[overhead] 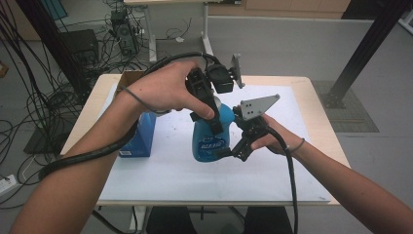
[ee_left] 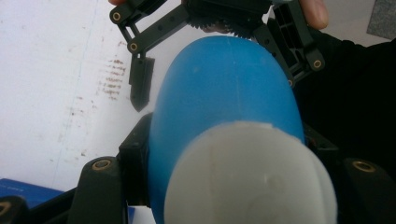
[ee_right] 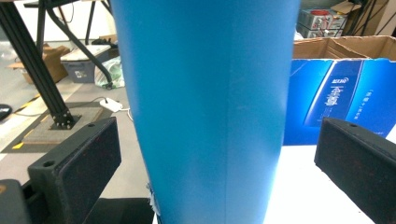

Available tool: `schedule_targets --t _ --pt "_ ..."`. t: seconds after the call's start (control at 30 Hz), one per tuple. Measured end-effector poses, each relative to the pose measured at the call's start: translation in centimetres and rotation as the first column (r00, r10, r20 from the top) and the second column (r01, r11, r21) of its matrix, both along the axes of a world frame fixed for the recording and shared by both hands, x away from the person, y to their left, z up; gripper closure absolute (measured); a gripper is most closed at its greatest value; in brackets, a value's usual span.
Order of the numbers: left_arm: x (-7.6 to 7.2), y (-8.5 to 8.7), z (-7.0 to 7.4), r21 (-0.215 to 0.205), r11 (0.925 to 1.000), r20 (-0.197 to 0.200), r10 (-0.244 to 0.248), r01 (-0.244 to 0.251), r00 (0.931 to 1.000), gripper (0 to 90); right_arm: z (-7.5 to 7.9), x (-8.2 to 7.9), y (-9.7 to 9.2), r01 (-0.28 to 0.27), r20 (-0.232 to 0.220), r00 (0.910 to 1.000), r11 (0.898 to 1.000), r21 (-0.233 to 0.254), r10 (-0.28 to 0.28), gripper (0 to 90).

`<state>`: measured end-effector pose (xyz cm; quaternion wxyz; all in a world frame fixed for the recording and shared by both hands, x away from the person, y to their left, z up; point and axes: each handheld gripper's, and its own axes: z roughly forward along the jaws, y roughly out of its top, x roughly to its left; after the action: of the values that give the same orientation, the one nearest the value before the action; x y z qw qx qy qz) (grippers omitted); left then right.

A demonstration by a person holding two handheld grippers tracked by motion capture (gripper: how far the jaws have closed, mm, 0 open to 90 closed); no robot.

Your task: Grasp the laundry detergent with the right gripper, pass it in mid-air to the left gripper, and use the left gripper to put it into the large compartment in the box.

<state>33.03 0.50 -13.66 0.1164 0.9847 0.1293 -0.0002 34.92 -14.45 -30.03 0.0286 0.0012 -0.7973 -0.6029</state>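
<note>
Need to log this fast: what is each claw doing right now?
Left claw: closed on the blue bottle, near its white cap.
Right claw: open, pads apart on either side of the bottle's body.

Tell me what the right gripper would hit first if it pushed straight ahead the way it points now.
The blue bottle. It stands directly between the right gripper's open jaws, whose pads sit clear of its sides, so its wall would likely meet the gripper's body. The left gripper clamps the bottle near its top.
</note>
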Motion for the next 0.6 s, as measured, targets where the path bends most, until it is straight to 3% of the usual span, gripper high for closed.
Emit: schedule_targets --t 0.17,0.37,0.43,0.47,0.57,0.6 --pt "0.0 0.0 0.1 -0.004 1.0 0.001 0.007 -0.007 1.0 37.7 0.1 -0.2 0.1 -0.007 0.006 1.0 1.0 -0.012 0.007 0.4" --pt "0.1 0.1 0.0 0.002 0.9996 -0.003 0.028 -0.028 0.9996 37.7 -0.1 -0.1 -0.2 0.0 0.014 0.9999 0.996 -0.086 0.001 1.1" --pt "0.1 0.1 -0.1 0.004 0.9995 -0.002 0.033 -0.033 0.9995 37.7 -0.2 0.0 -0.5 0.005 0.006 1.0 0.989 -0.146 -0.004 2.3" --pt "0.2 0.1 -0.1 0.008 0.9993 -0.006 0.038 -0.038 0.9993 37.7 -0.2 0.0 -0.5 0.005 0.006 1.0 0.989 -0.146 -0.004 2.3" --pt "0.2 0.3 -0.2 0.008 0.9988 -0.01 0.048 -0.048 0.9988 37.7 -0.3 0.0 -1.1 0.024 0.012 0.9997 0.968 -0.249 -0.022 3.2" --pt "0.2 0.3 -0.2 0.008 0.9988 -0.01 0.048 -0.048 0.9988 37.7 -0.3 0.0 -1.1 0.024 0.012 0.9997 0.968 -0.249 -0.022 3.2"
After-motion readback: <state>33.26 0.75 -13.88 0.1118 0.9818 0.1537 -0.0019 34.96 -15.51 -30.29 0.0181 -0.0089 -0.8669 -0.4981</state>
